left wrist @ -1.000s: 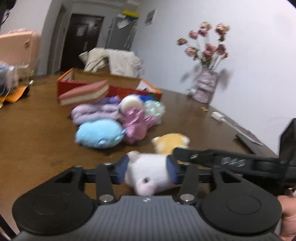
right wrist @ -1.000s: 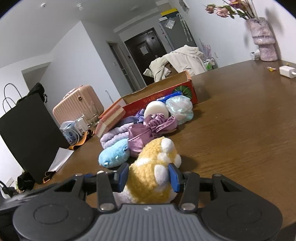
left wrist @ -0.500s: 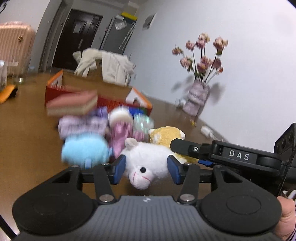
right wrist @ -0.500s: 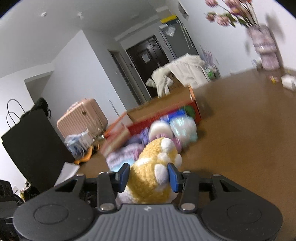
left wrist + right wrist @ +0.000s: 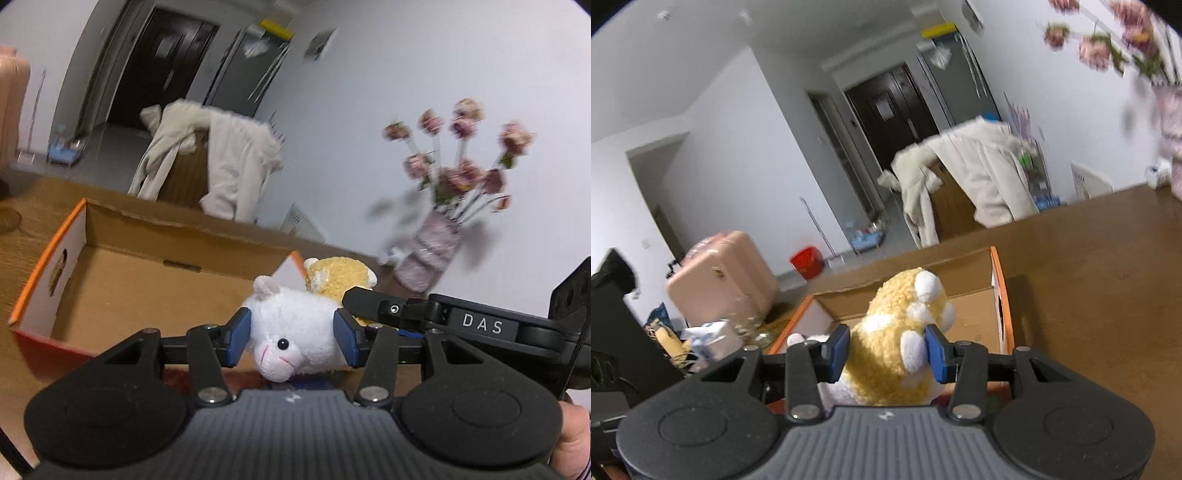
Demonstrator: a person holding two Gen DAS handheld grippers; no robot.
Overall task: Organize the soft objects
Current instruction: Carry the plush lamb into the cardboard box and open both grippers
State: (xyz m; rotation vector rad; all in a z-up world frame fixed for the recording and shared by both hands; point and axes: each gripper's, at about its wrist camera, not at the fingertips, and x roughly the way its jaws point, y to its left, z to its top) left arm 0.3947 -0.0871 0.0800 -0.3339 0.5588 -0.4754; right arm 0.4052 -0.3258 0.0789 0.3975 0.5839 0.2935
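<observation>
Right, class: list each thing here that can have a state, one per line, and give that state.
Left gripper: shut on the white plush, fingers just closed further.
Right gripper: shut on the yellow plush.
White plush: held, above the box.
Yellow plush: held, above the box.
Cardboard box: open, visible floor bare.

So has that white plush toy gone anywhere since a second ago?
Yes. The white plush toy, shut in the left jaws, has travelled from beside the pile up to the open cardboard box, which now fills the view.
</observation>
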